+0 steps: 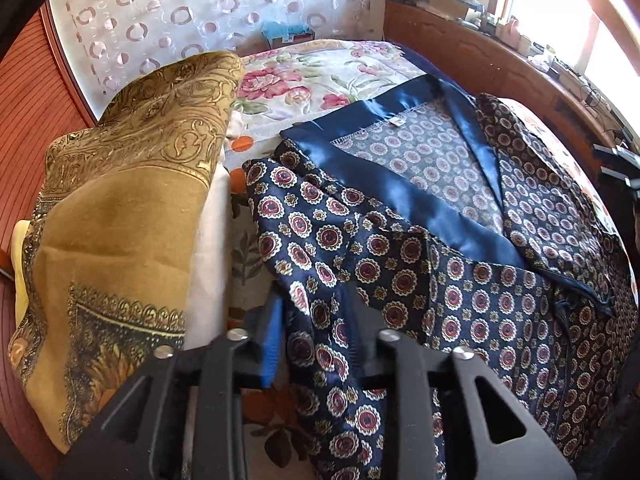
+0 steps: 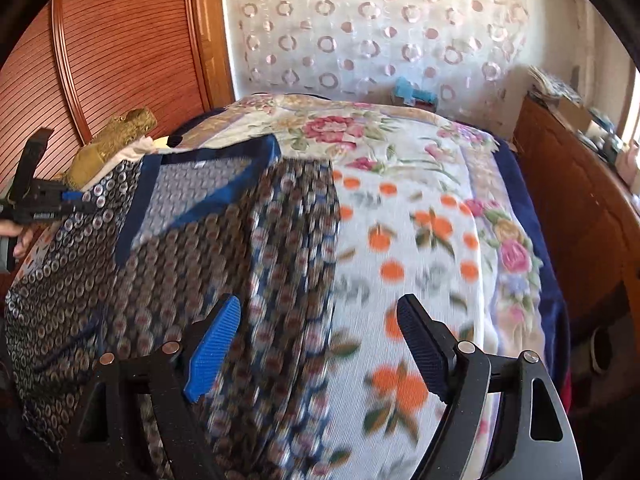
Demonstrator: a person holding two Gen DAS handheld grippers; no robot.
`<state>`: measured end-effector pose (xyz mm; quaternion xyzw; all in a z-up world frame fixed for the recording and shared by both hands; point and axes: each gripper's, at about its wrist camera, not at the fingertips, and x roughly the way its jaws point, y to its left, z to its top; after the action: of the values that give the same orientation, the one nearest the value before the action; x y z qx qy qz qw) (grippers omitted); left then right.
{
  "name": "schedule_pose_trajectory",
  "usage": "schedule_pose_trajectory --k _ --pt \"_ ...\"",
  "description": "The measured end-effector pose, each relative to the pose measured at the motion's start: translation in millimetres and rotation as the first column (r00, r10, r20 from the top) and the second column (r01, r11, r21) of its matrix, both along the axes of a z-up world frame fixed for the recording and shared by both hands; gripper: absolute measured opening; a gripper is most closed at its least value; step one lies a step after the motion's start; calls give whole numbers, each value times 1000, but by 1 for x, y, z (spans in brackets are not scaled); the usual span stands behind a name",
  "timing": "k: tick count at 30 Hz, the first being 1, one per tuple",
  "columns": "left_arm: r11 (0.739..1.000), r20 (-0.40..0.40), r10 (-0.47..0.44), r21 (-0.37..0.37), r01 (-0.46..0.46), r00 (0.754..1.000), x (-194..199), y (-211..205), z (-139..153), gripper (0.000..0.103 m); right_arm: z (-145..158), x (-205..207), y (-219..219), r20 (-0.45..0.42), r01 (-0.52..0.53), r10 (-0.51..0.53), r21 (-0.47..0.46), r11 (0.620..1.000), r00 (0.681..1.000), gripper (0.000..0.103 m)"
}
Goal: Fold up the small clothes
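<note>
A navy patterned garment (image 1: 460, 280) with red-and-white medallions and a shiny blue satin collar lies on the bed. My left gripper (image 1: 316, 328) is shut on a fold of its left edge and lifts it. In the right wrist view the same garment (image 2: 224, 232) lies spread at the left, its right side folded inward. My right gripper (image 2: 320, 340) is open and empty, hovering over the garment's right edge and the blanket. The left gripper (image 2: 68, 200) shows at the garment's far left edge.
A floral blanket (image 2: 420, 220) covers the bed. A mustard-gold patterned cloth (image 1: 120, 220) is piled at the left beside the garment. A wooden headboard shelf (image 1: 520, 68) with clutter runs along the right. A wooden wardrobe (image 2: 120, 40) and a curtain (image 2: 360, 28) stand behind.
</note>
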<state>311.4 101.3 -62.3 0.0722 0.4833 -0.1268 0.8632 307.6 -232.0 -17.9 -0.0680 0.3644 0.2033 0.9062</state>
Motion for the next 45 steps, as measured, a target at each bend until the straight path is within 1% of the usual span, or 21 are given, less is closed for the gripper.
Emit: schedule_pose_trajectory --k 3,6,8,12,17,23,27,37,40,41,42,43,44,45 --pt "1000 -2 12 7 -12 1000 4 -1 -5 35 -4 32 6 -32 -13 13 -3 1000 999 82" --pt "1000 -10 14 -1 -14 1000 6 -1 -9 35 -16 63 19 -63 -36 34 -38 999 997 82" --pt "1000 -8 17 -10 -17 1000 7 -2 -11 35 -25 79 25 -92 -51 47 -46 998 995 82" --pt "999 -12 28 -36 -28 1000 13 -1 -11 35 -33 108 33 -129 -67 64 -25 997 990 81" --pt "996 -10 44 -74 -45 999 22 -1 -11 35 -33 137 41 -147 -77 75 -8 997 986 80" --pt "995 0 56 -84 -55 998 30 -3 -11 35 -36 156 46 -151 -81 79 -10 997 985 76" --pt "995 8 58 -83 -57 998 32 -3 -11 35 -36 167 49 -150 -80 78 -6 997 986 71" --pt "994 21 61 -88 -59 998 37 -5 -10 35 -37 169 58 -143 -97 94 -20 995 985 58" --pt "994 27 63 -90 -60 998 39 -6 -8 35 -37 169 59 -142 -105 101 -20 994 985 50" --pt "994 32 62 -91 -59 998 40 -7 -8 30 -36 169 59 -140 -108 104 -18 994 985 42" --pt "994 37 62 -90 -59 997 41 -8 -8 24 -36 169 60 -140 -114 110 -17 993 984 31" --pt "994 38 67 -85 -64 997 41 -8 -8 10 -36 168 61 -141 -125 122 -14 992 982 23" --pt "994 36 66 -87 -63 997 42 -9 -8 7 -35 167 62 -145 -144 141 -7 990 979 10" --pt "994 39 62 -93 -58 997 42 -10 -8 7 -35 165 63 -142 -157 154 -8 988 978 6"
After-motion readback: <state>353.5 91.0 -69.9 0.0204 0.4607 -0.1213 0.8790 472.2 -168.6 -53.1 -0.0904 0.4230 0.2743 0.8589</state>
